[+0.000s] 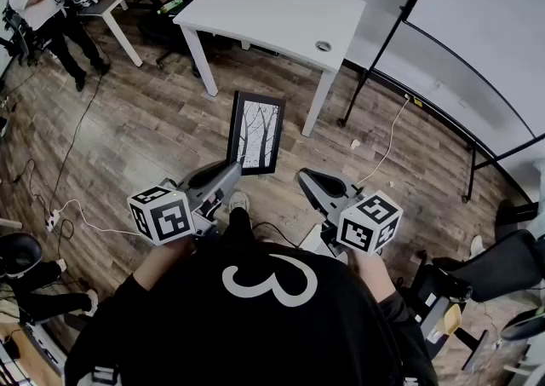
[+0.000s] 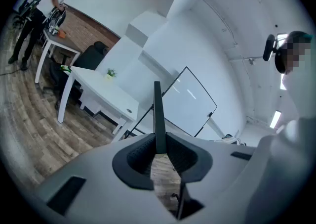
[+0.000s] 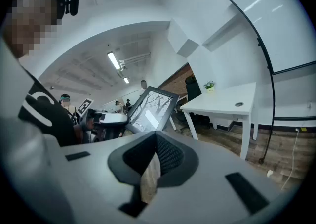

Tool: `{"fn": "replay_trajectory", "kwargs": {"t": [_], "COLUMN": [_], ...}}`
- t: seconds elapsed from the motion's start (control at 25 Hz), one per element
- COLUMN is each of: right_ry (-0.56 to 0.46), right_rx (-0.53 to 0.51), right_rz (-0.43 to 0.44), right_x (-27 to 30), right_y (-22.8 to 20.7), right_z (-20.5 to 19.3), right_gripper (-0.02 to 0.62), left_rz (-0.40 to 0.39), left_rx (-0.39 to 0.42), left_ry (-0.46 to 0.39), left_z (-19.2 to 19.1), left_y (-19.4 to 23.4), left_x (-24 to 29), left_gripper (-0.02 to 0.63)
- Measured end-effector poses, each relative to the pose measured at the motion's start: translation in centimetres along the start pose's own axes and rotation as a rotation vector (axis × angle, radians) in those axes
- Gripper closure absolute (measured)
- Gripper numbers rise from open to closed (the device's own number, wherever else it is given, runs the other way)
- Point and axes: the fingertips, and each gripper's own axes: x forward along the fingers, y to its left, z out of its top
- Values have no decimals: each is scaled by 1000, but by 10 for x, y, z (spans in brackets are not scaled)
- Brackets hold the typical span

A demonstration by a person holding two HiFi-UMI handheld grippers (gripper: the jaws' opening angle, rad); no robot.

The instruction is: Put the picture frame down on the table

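Left gripper is clamping the frame by its lower-left edge, just short of the table. Right gripper is sitting clenched and empty beside it, over the wood floor.

Matt black picture frame, its glazed face glossy; beyond it a smooth white table; under the table, dull grained wood-plank floor

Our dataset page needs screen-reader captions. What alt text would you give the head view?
Seen from above, a person's left gripper clamps the lower left corner of a black rectangular picture frame showing bare trees, held over the wooden plank floor short of a white rectangular table. The right gripper holds nothing beside it.
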Motion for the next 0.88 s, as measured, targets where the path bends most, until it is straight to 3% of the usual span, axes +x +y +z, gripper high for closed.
{"fn": "replay_trajectory", "kwargs": {"t": [0.36, 0.88], "right_ry": [12, 34], "right_rx": [-11, 61], "right_rz": [34, -27], "right_x": [9, 34], "right_y": [6, -23], "right_z": [1, -2], "right_gripper": [572, 572], "left_rz": [29, 26], "left_rx": [-1, -82], "left_ry": [-11, -40], "left_z": [-4, 4], "left_y": [0, 44], "left_x": [-7, -4], "left_gripper": [526, 526]}}
